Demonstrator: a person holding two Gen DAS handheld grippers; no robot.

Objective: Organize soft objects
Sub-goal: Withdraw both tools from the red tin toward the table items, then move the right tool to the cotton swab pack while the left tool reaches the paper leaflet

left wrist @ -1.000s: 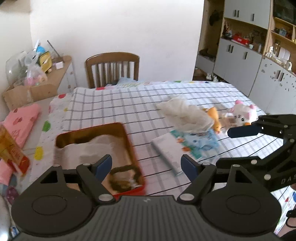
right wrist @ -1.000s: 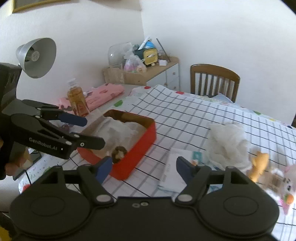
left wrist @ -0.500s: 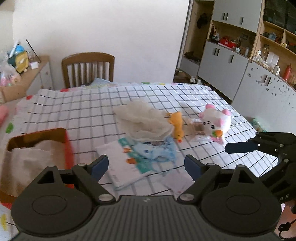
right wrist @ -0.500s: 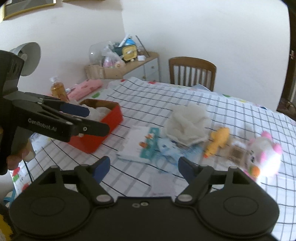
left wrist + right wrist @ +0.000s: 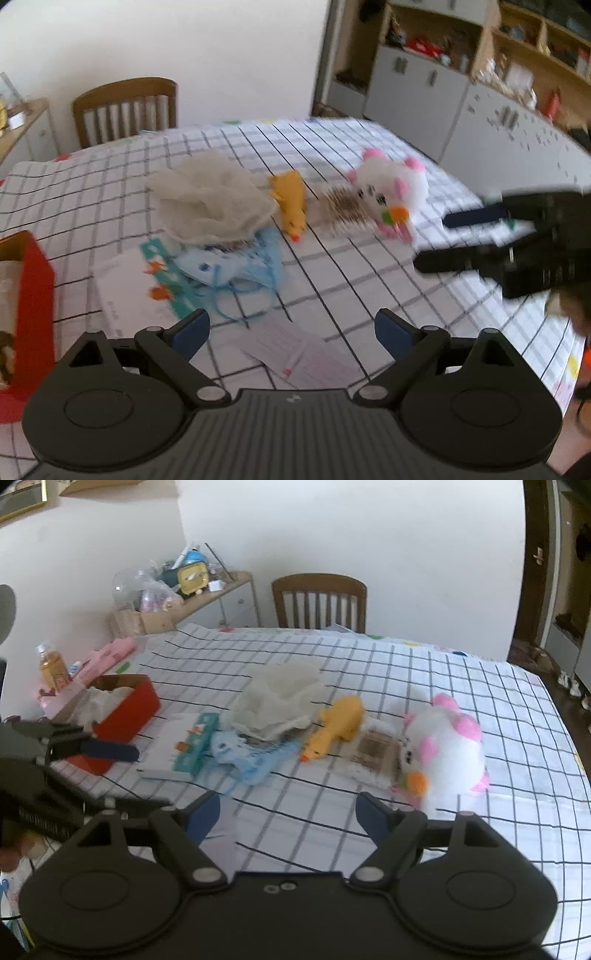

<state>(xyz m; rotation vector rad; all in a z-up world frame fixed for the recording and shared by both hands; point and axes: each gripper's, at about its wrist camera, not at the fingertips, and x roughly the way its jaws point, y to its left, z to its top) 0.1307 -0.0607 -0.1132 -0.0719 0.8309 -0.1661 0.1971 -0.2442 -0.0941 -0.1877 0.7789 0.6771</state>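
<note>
Both hand-held grippers, left (image 5: 291,328) and right (image 5: 288,810), are hovering apart and empty over the counter (image 5: 480,686). The plush toy (image 5: 443,746) is lying nearest; probably approach low, pinching its body before carrying it to the red box (image 5: 129,709).

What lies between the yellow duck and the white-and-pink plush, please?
A small brown-and-white tag or card lies flat on the cloth between the duck and the plush, clearest in the right wrist view.

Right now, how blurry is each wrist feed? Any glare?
Left wrist view: heavy motion blur smears the plush toy and the cabinets. Right wrist view: sharper, the yellow duck readable, mild smear at the left gripper; fisheye bending in both, no glare.
</note>
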